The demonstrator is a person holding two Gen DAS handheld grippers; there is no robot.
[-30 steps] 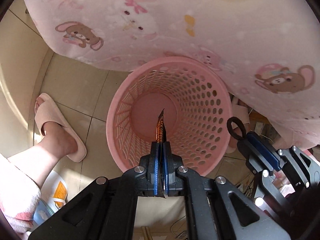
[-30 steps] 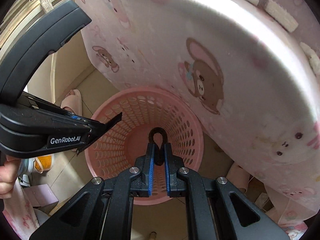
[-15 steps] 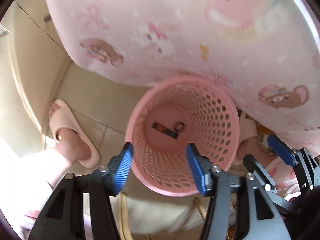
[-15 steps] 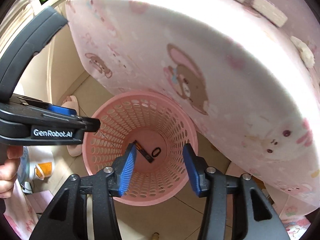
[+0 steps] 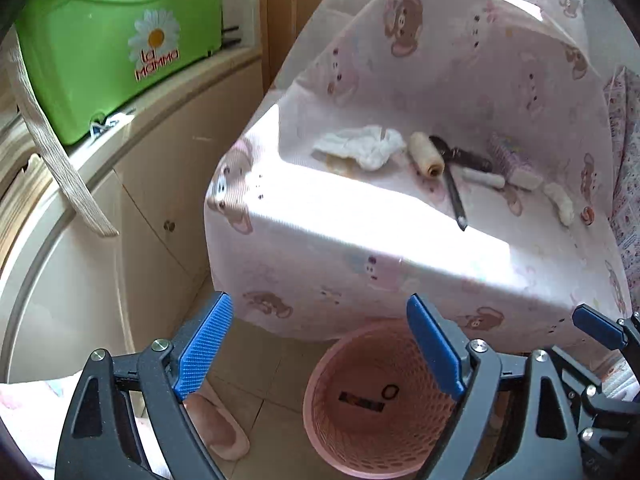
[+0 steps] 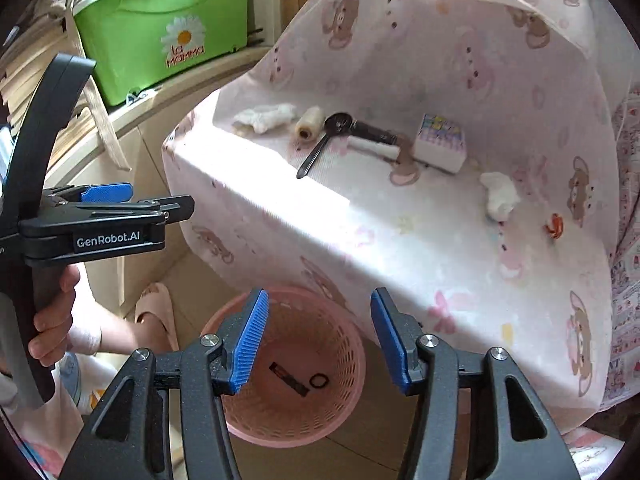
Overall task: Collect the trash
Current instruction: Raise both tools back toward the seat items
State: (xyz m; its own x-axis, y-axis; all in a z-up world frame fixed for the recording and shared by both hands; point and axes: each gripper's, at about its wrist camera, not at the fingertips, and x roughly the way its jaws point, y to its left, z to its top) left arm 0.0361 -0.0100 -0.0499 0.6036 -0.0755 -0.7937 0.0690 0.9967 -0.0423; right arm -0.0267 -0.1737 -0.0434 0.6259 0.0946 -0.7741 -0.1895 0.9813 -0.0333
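A pink perforated basket (image 5: 340, 440) (image 6: 344, 412) stands on the floor under the table edge. In it lie a dark coffee sachet (image 5: 360, 400) (image 6: 289, 378) and a black ring (image 5: 390, 392) (image 6: 319, 380). My left gripper (image 5: 320, 348) is open and empty above the basket's left side. My right gripper (image 6: 316, 340) is open and empty above the basket. On the pink bear-print tablecloth (image 5: 360, 224) (image 6: 400, 220) lie a crumpled white tissue (image 5: 360, 146) (image 6: 266, 116), a beige roll (image 5: 426, 154) (image 6: 309, 123), a black spoon (image 5: 450, 176) (image 6: 326, 140), a small white wad (image 5: 560, 202) (image 6: 500, 196) and a pastel box (image 6: 440, 142).
A green "la mamma" bin (image 5: 116, 36) (image 6: 168, 28) sits on a beige cabinet (image 5: 152, 184) at the left. My foot in a pink slipper (image 6: 156, 316) (image 5: 216, 428) is on the tiled floor beside the basket. A small orange item (image 6: 554, 226) lies on the cloth.
Both grippers opened and dropped the sachet and the ring into the basket. Both have since lifted and tilted up, so the tabletop now shows.
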